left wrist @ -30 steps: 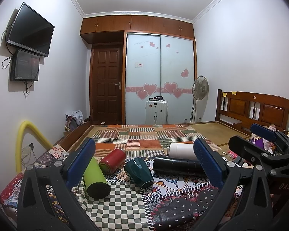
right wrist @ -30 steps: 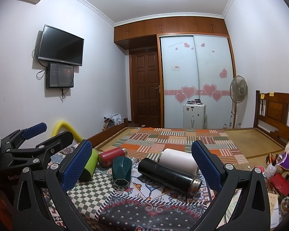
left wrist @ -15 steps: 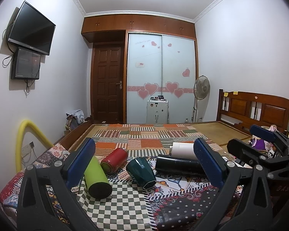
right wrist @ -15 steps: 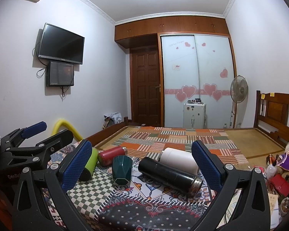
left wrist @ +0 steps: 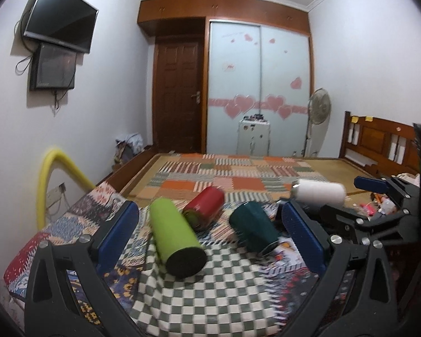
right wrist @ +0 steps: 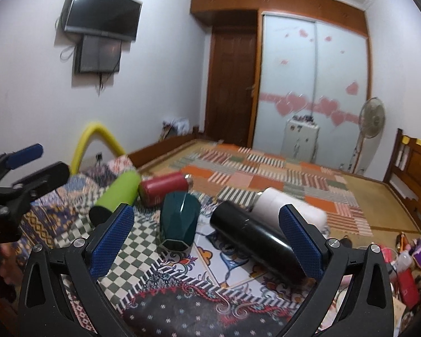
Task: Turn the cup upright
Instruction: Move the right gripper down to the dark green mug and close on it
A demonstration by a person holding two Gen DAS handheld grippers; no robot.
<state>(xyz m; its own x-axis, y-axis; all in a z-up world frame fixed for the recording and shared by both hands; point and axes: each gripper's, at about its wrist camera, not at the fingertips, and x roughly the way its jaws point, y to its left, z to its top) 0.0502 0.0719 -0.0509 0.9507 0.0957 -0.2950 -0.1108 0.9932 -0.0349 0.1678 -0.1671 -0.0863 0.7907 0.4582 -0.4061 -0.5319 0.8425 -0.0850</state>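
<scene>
Both tongs, left point(left wrist: 209, 234) and right point(right wrist: 206, 236), hang spread wide and empty over the bed point(right wrist: 280, 179). Green bottle point(left wrist: 175, 241), black flask point(right wrist: 255, 240), then the dark teal cup point(right wrist: 178, 221) lying on its side between them, on the patterned cloth point(right wrist: 179, 303).

Green bottle point(left wrist: 176, 241), red can point(left wrist: 206, 207) touching; black flask point(right wrist: 256, 242) beside white bottle point(right wrist: 290, 208).

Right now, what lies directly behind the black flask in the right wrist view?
A white bottle lies on its side just behind the black flask, on the patchwork bedspread. The flask and a blue finger pad hide its lower side, so contact is unclear.
</scene>
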